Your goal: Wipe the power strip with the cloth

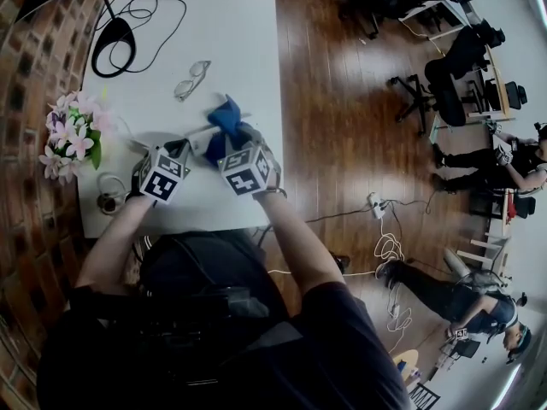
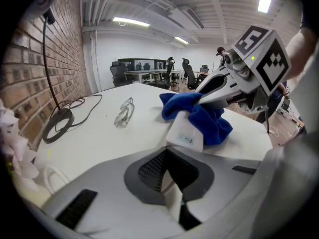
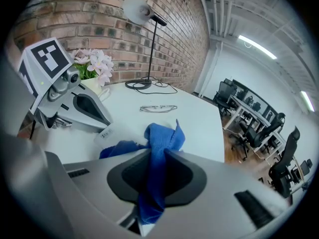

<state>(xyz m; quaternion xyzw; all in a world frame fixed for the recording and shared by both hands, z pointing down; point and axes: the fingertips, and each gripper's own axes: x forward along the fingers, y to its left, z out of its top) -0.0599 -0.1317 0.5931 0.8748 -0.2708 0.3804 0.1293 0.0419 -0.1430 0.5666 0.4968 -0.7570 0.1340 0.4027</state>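
Blue cloth [image 3: 162,143] is pinched in my right gripper [image 3: 153,158], which is closed tight on it. The loose end drapes over the strip [image 2: 187,133]. My left gripper [image 2: 167,156] is closed all the way, with its tip right at the near end of the strip. A thin white bit shows between its jaws, but I cannot tell what it is. The strip lies on the white table [image 2: 99,138], partly under the cloth. Farther off lie glasses [image 2: 123,112], then a lamp [image 2: 57,126] by the brick wall.
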